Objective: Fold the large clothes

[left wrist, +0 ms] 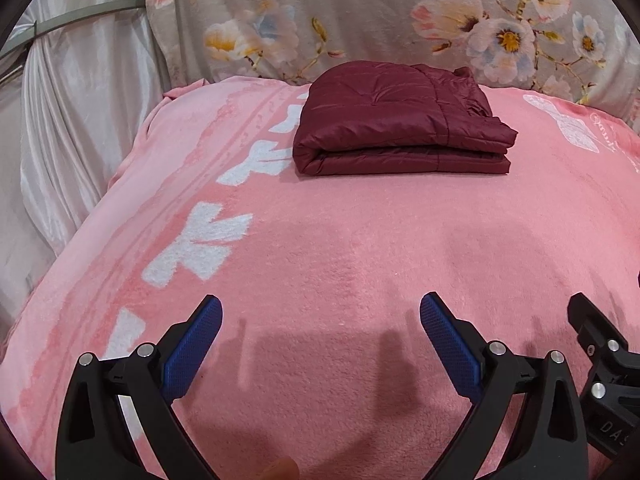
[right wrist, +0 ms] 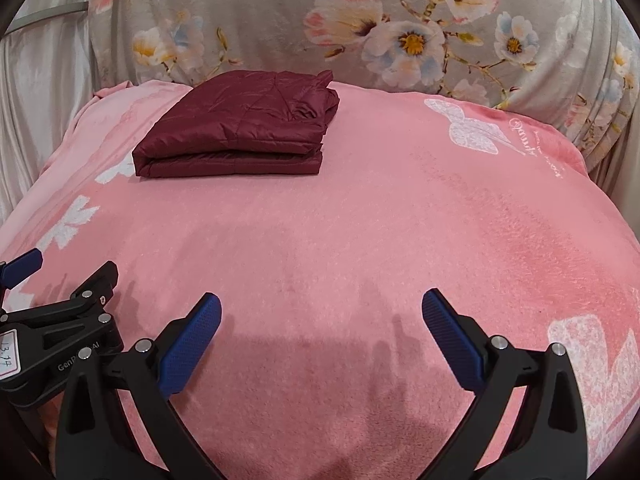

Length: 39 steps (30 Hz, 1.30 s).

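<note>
While folded jacket point(left wrist: 400, 120) rests | pink blanket point(left wrist: 320, 248) | floral cloth point(left wrist: 360, 12) behind

right tool point(left wrist: 600, 364) cut off at frame edge, small script on pink blanket point(right wrist: 536, 148) unreadable

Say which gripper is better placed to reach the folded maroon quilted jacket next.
Left, probably. In its view the folded maroon quilted jacket lies almost straight ahead of the open left gripper; from the open right gripper the jacket sits off to the left on the pink fleece blanket.
</note>
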{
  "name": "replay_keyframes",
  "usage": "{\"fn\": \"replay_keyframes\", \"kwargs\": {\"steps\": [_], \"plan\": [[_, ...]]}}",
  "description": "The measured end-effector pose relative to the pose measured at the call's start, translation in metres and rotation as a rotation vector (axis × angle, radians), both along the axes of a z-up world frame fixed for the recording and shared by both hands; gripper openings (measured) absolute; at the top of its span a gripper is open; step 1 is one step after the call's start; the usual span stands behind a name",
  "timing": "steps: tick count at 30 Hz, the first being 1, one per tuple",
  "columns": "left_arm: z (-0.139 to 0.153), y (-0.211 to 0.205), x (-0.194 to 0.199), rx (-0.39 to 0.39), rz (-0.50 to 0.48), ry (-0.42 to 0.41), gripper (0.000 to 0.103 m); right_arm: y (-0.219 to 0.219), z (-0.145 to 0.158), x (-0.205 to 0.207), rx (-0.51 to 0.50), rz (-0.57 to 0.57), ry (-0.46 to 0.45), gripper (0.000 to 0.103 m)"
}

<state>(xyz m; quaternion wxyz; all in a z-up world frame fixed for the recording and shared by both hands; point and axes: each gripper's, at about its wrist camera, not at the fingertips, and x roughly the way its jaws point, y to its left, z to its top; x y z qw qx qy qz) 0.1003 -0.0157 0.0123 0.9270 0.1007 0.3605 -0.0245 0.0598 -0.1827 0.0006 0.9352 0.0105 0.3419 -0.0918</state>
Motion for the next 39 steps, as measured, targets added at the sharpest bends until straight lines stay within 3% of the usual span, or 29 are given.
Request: {"fn": "replay_keyframes", "kwargs": {"steps": [39], "plan": [[0.0002, -0.0027, -0.0001, 0.003, -0.009, 0.001, 0.095, 0.0012, -0.0004, 0.0005, -0.012, 0.006, 0.005, 0.098]]}}
